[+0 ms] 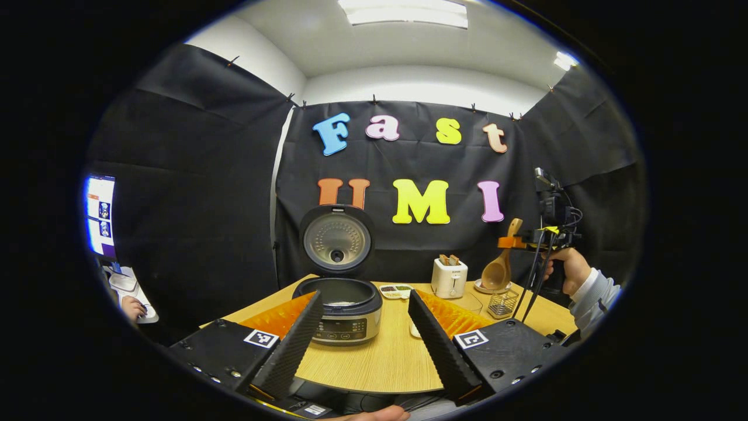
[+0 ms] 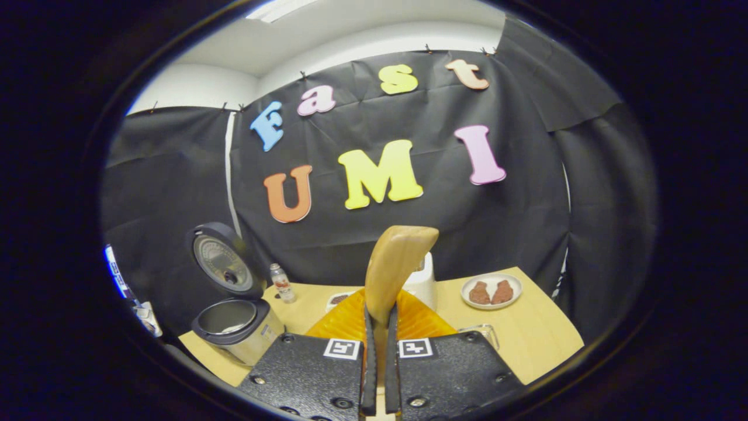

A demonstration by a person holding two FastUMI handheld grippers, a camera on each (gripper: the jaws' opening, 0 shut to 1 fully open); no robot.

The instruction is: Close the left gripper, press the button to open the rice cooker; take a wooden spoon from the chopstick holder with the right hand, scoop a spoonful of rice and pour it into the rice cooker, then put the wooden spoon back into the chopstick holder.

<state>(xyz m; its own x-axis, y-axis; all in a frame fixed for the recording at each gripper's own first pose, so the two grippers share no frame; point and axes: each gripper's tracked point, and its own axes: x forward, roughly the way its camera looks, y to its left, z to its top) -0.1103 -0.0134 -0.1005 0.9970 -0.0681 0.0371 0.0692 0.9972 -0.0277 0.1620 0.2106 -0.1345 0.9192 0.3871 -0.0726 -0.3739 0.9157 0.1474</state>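
Can't really tell what's inside the rice cooker (image 1: 345,304) pot from here, just a pale patch at the bottom, and in the right gripper view the wooden spoon (image 2: 392,275) bowl is hidden below the fingers. The left gripper (image 1: 365,327) has its jaws spread wide, touching nothing, framing the cooker, which sits lid-up at the left of the table (image 1: 380,362). The right gripper (image 2: 378,356) is clamped tight on the spoon's handle; in the left gripper view the spoon hangs bowl-down just above the wire chopstick holder (image 1: 502,303) at the far right. A white toaster (image 1: 449,278) sits between cooker and holder. A plate (image 2: 491,291) with two brown pieces is far right, hard to make out.
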